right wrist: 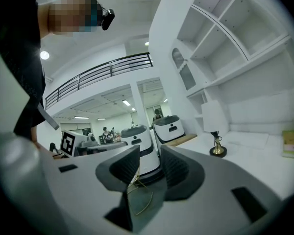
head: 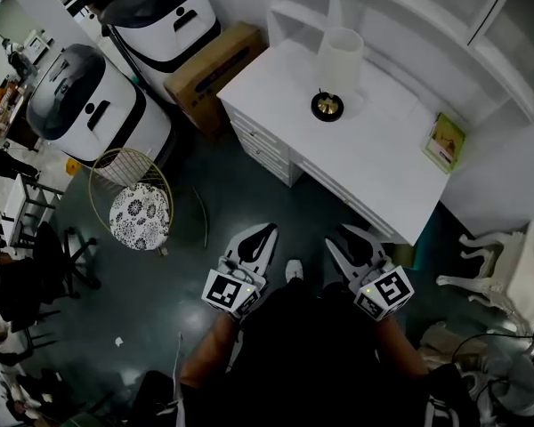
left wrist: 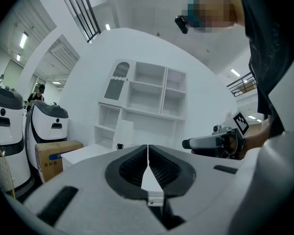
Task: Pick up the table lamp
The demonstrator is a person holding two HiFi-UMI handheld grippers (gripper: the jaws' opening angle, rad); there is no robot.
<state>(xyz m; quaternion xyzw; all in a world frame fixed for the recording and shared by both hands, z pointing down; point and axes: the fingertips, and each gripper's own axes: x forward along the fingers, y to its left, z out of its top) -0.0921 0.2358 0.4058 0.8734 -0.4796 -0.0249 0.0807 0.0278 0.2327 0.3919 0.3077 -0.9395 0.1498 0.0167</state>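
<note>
- Table lamp (head: 336, 71) upright on the far left part of the white desk (head: 378, 154): pale cylindrical shade, thin stem, round dark base with a brass-coloured centre.
- Well apart from both grippers; nothing touching it.
- Same lamp in the right gripper view (right wrist: 215, 126), right of the jaws; shiny gold foot on the smooth desk top.
- In the left gripper view, only a pale blur of the lamp (left wrist: 124, 131), far off, above the jaw tips.
- Left gripper (head: 266, 230) clenched on nothing: ribbed black pads pressed tip to tip (left wrist: 148, 149), white moulded shell around them.
- Right gripper (head: 343, 237) released: ribbed pads standing apart (right wrist: 149, 153), only floor and distant things in the gap.
- Both grippers held low and near, over dark, matt, green-grey floor, short of the desk's near edge.
- Marker cube, black squares on white, at the back of each.
- Desk glossy white, flat, with drawers on its left face; white open shelving (head: 409, 7) behind it, one arched niche.
- Thin green-covered book (head: 446, 140) flat at the desk's right end.
- Left of the desk, a brown cardboard box (head: 215, 69) on the floor.
- Further left, two rounded white machines (head: 98, 105) with dark domed tops.
- Near those, a gold wire-frame stool (head: 140, 213), round cushion in black-and-white print.
- Far right, a carved white chair (head: 507, 265) with curved legs.
</note>
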